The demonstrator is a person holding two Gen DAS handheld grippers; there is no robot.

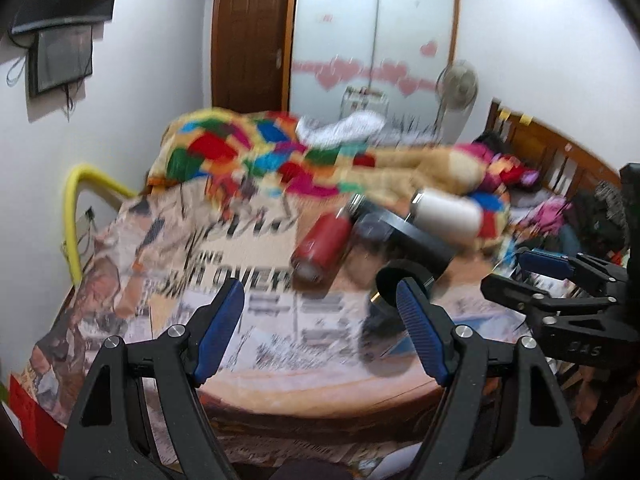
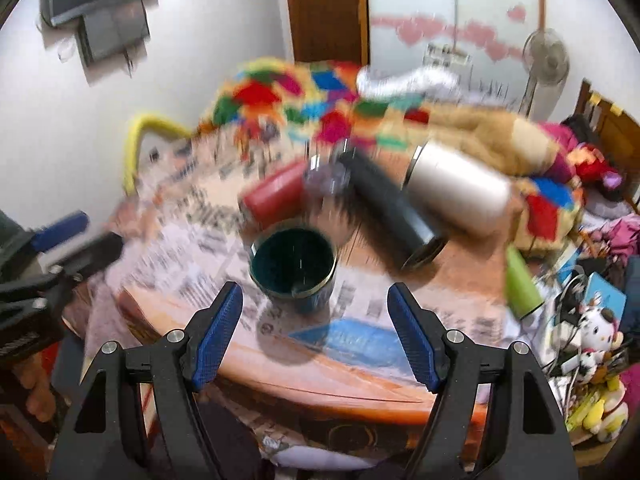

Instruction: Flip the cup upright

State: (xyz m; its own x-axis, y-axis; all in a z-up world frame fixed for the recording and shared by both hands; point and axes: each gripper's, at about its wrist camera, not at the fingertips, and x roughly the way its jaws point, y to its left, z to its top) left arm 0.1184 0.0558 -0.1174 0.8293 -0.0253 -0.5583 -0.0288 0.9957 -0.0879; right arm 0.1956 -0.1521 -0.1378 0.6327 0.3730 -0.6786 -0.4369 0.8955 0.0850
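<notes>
A dark teal cup (image 2: 294,266) stands upright with its mouth up on the newspaper-covered table (image 2: 360,364); in the left wrist view it (image 1: 386,308) is partly hidden behind my right finger. Behind it lie a red cup (image 2: 274,198) (image 1: 320,246), a black flask (image 2: 394,216) (image 1: 412,238) and a white flask (image 2: 456,188) (image 1: 446,212), all on their sides. My right gripper (image 2: 316,332) is open and empty, just in front of the teal cup. My left gripper (image 1: 320,332) is open and empty, left of the teal cup.
A colourful blanket (image 1: 256,152) is heaped at the table's back. A green bottle (image 2: 522,284) lies at the right edge, beside toys and cables (image 2: 592,344). A yellow tube (image 1: 76,208) curves at the left. Both views are motion-blurred.
</notes>
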